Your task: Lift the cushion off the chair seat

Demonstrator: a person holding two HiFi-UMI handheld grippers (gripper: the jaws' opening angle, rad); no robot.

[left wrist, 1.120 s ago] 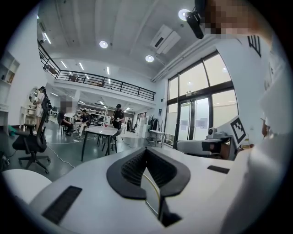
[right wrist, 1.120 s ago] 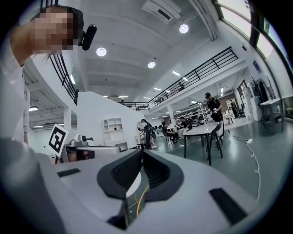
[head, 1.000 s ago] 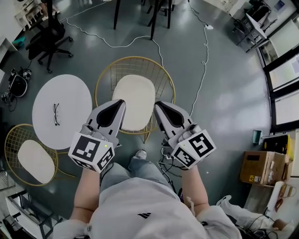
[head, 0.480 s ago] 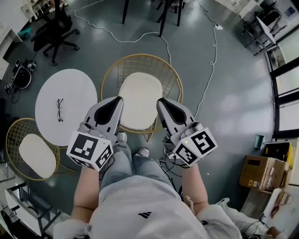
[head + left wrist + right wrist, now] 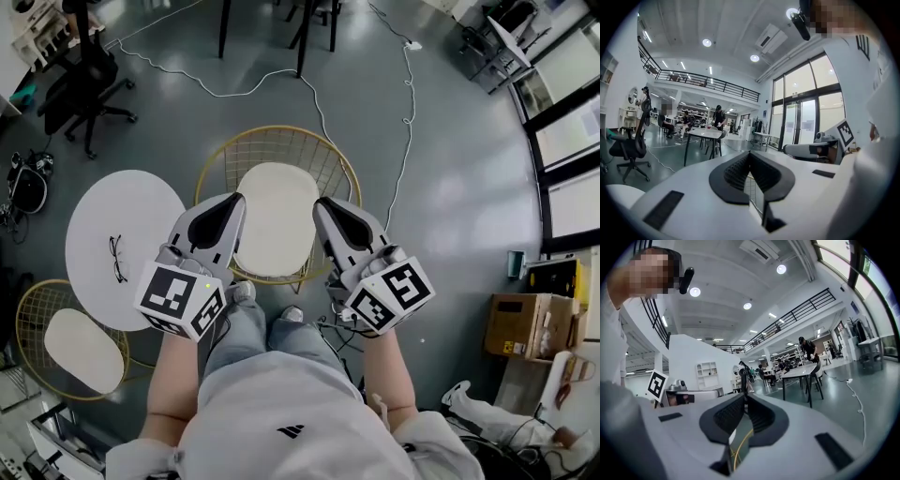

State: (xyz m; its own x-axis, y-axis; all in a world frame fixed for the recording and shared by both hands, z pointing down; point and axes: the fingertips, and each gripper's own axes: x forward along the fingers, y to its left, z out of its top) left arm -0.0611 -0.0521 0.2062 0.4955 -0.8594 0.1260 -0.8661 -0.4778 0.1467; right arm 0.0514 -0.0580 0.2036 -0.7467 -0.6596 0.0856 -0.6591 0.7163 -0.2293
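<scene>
Cushion seen lying flat on seat of chair, not lifted. Left gripper held at chair's left front edge, jaws clenched together, nothing gripped. Right gripper held at chair's right front edge, jaws likewise pressed together, empty. Both pointed toward chair back, cushion seen between them; contact with cushion cannot be told. Table placed just left of chair, glasses laid on it. Cable trailed on floor right of chair.

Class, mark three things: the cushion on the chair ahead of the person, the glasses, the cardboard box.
cushion (image 5: pixel 275 217), head view, middle of its top.
glasses (image 5: pixel 117 259), head view, the bridge.
cardboard box (image 5: pixel 514 326), head view, its top face.
</scene>
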